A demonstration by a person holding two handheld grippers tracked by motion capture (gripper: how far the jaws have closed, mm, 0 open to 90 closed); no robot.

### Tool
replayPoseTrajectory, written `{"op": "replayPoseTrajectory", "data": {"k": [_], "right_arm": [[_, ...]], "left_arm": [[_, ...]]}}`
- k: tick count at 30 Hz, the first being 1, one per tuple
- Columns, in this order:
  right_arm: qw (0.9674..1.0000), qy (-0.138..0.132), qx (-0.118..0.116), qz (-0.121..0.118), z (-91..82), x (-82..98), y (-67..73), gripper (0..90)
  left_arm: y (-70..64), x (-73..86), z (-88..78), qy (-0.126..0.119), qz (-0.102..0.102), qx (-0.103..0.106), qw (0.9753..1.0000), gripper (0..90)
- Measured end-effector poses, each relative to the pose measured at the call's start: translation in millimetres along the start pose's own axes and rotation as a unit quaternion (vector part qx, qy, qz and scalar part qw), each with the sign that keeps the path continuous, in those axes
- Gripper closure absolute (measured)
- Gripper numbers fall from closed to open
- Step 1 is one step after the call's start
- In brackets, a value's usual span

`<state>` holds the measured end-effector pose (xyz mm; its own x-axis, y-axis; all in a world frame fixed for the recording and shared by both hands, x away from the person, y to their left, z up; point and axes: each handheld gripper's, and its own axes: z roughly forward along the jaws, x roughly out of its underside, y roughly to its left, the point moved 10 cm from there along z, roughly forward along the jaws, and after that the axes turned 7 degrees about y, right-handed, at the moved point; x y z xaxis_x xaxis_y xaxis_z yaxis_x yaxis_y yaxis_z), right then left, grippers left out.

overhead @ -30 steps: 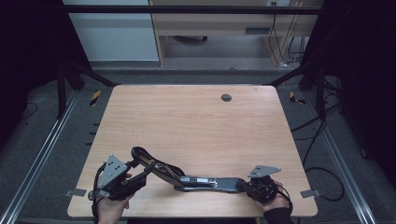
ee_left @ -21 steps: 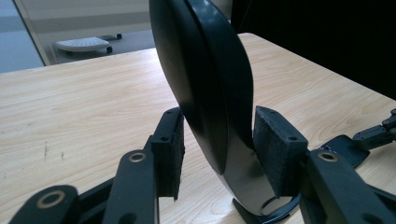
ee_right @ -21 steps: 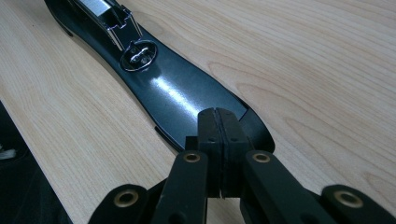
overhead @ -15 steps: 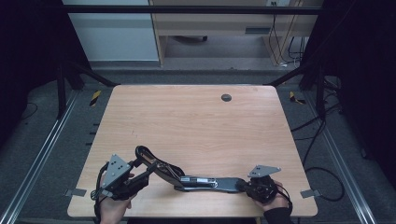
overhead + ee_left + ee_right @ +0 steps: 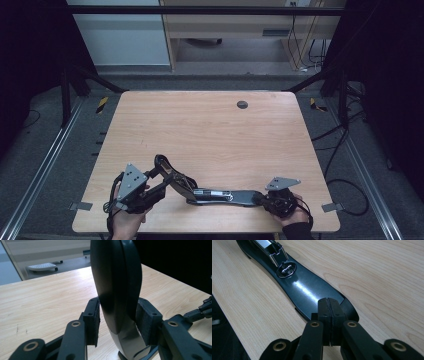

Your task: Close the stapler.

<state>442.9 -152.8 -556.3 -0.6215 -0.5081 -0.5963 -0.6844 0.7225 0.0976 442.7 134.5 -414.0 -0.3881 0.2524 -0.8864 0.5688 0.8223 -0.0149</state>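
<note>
A long black glossy hinged bar (image 5: pixel 220 195) lies along the front of the wooden table (image 5: pixel 210 130). Its left part (image 5: pixel 115 277) is folded upward. My left gripper (image 5: pixel 161 172) has its pads (image 5: pixel 93 322) on both sides of that raised part; the jaws have just been closing and now press on it. The bar's wide flat end (image 5: pixel 304 290), with a metal slide set in it, lies at the right. My right gripper (image 5: pixel 263 198) is shut, pads together, with its tips (image 5: pixel 328 307) over that flat end.
A small dark round grommet (image 5: pixel 242 104) sits in the table near its far edge. The front edge is close under both hands. Metal frame rails (image 5: pixel 45 165) run along both sides, and cables (image 5: pixel 345 150) lie on the floor at the right.
The left gripper has edged slightly to the right and its jaws have narrowed around the bar's raised part. The right gripper has not moved.
</note>
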Motion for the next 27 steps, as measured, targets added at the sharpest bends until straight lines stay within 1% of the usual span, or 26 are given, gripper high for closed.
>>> {"op": "replayPoseTrajectory", "data": {"k": [8,19,23,27], "right_arm": [[1.0,0.0,0.0,0.0,0.0,-0.1,-0.1,89.8],[1.0,-0.001,-0.002,0.001,0.0,-0.3,0.7,89.8],[1.0,-0.001,0.0,-0.001,0.1,-0.1,-0.3,89.8],[1.0,-0.001,-0.004,0.002,-0.1,-0.2,0.4,89.8]], "left_arm": [[-7.2,-4.1,3.0,0.001,0.007,0.002,1.0,57.0],[-14.0,-7.3,6.0,0.003,0.011,0.003,0.9999,57.7],[-16.5,-8.4,7.0,0.003,0.017,0.002,0.9998,57.8],[-19.8,-9.6,8.3,0.003,0.019,0.003,0.9998,57.9]]}}
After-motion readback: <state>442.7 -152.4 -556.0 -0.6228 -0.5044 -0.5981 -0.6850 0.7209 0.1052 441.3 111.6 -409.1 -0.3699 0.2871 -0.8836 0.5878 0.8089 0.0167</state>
